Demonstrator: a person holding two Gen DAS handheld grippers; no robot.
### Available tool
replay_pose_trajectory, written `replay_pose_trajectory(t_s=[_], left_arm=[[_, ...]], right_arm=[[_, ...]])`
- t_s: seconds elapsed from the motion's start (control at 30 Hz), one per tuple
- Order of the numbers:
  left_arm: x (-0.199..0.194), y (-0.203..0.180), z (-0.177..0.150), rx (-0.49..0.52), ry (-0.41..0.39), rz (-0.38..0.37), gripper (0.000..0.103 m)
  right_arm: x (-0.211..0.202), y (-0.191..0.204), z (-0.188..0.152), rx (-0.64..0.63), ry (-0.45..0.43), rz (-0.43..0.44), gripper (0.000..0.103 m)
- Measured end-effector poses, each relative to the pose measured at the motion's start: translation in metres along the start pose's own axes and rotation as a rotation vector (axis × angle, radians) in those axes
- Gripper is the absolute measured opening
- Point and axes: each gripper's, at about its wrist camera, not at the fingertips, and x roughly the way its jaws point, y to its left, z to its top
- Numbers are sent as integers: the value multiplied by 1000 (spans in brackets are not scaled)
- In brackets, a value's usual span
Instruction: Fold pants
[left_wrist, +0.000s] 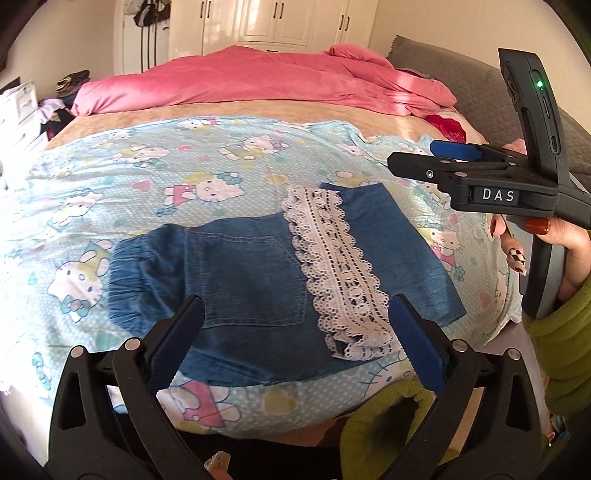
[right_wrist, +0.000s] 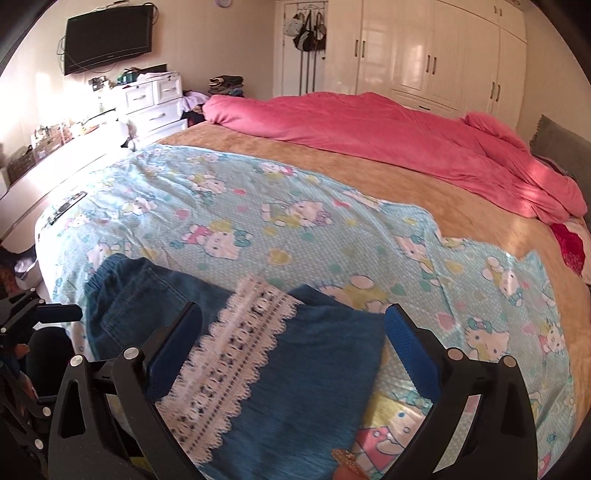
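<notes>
Blue denim pants lie folded on the Hello Kitty sheet, with a white lace band across them and the elastic waistband at the left. My left gripper is open and empty, hovering over the near edge of the pants. My right gripper is held above the sheet to the right of the pants, its fingers seen side-on. In the right wrist view the right gripper is open and empty above the pants and lace.
A pink duvet is piled at the far side of the bed on a tan blanket. White wardrobes stand behind. White drawers and a wall TV are at the left. A grey headboard is at the right.
</notes>
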Motion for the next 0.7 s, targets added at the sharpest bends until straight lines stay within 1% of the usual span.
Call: replay_pose_trajectory(t_s=[0.17, 0.27, 0.37, 0.47, 0.53, 0.7], left_arm=[[-7, 20, -4, -46, -4, 18, 93], [-7, 37, -6, -91, 9, 38, 93], [-3, 63, -10, -182, 22, 55, 93], [-1, 87, -15, -285, 16, 30, 93], [0, 98, -18, -324, 17, 33, 93], [7, 116, -23, -385, 32, 38, 93]], right_arm=[[6, 21, 11, -46, 4, 33, 98], [15, 37, 18, -86, 14, 71, 98], [27, 57, 24, -139, 35, 113, 98], [43, 74, 31, -165, 59, 161, 98], [52, 84, 35, -172, 76, 188, 98], [76, 106, 43, -214, 129, 259, 98]])
